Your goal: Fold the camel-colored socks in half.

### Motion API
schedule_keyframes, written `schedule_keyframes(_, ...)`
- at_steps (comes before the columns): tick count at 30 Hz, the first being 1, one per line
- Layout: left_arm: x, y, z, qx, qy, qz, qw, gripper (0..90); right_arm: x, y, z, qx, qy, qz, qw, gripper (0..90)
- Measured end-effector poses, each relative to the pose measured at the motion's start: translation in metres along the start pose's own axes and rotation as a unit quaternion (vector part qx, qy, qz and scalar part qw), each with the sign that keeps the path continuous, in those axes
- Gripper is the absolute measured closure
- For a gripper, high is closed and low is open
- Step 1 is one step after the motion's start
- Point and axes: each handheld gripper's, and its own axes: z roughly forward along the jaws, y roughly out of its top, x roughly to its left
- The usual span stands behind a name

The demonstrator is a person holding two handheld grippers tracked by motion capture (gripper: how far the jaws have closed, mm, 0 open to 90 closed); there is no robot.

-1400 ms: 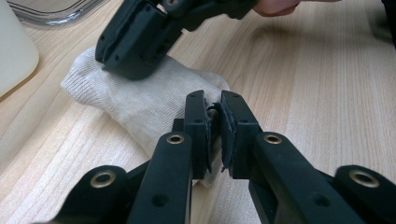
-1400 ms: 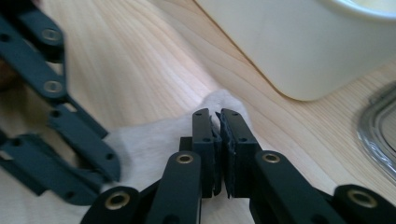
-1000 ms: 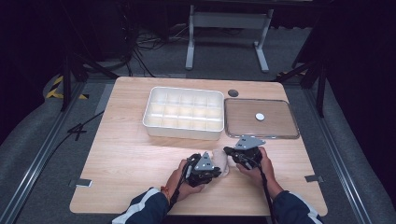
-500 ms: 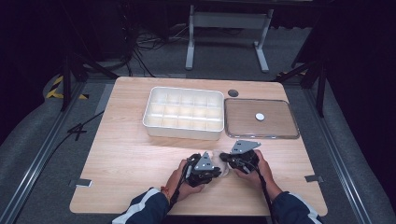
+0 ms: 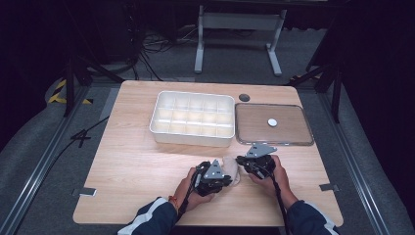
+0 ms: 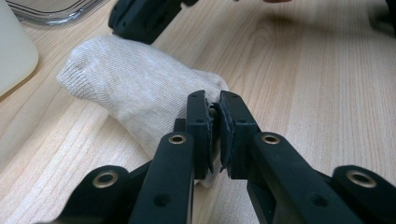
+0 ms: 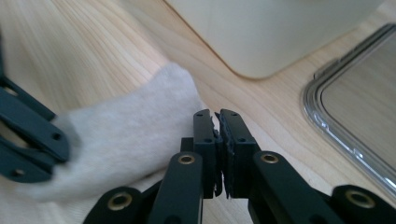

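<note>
A cream knitted sock (image 5: 232, 169) lies bunched on the wooden table (image 5: 132, 161) near its front edge, between both hands. My left gripper (image 5: 226, 177) is at the sock's near end, and in the left gripper view it (image 6: 214, 100) is shut with sock (image 6: 135, 79) fabric pinched between the jaws. My right gripper (image 5: 241, 160) meets the sock from the right. Its jaws (image 7: 217, 116) are pressed together on the edge of the sock (image 7: 130, 135). The left gripper (image 7: 28, 135) is at the sock's other end.
A white compartment box (image 5: 192, 120) stands just behind the sock. To its right lies a clear flat lid (image 5: 293, 137) with a small white disc (image 5: 272, 122) on it. A dark round spot (image 5: 244, 97) marks the table behind them. Bare wood extends to the left.
My right gripper has shifted slightly, a little nearer the sock. The left gripper and the sock stay where they were.
</note>
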Motion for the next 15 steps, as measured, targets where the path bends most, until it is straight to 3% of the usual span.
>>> schedule_keyframes(1, 0.000, 0.000, 0.000, 0.000, -0.001, 0.000, 1.0000, 82.9, 0.002, 0.002, -0.004, -0.012, 0.006, -0.006, 0.9999, 85.7)
schedule_keyframes(4, 0.000, 0.000, 0.000, 0.000, -0.002, -0.001, 1.0000, 82.9, 0.004, 0.004, -0.007, -0.018, 0.009, -0.010, 0.9997, 85.7)
schedule_keyframes(8, 0.000, 0.000, 0.000, -0.002, -0.001, -0.002, 1.0000, 82.9, 0.007, 0.006, -0.012, -0.028, 0.033, -0.016, 0.9989, 85.3)
schedule_keyframes(11, 0.000, 0.000, 0.000, 0.000, -0.001, 0.000, 1.0000, 82.9, 0.015, 0.006, -0.010, -0.018, 0.050, -0.025, 0.9983, 84.6)
schedule_keyframes(14, 0.000, 0.000, 0.000, 0.002, 0.000, 0.003, 1.0000, 82.9, 0.018, 0.002, -0.001, 0.004, 0.049, -0.037, 0.9981, 84.4)
schedule_keyframes(15, -0.001, 0.000, 0.000, 0.001, 0.002, 0.003, 1.0000, 82.9, 0.017, 0.001, 0.002, 0.005, 0.050, -0.029, 0.9983, 84.6)
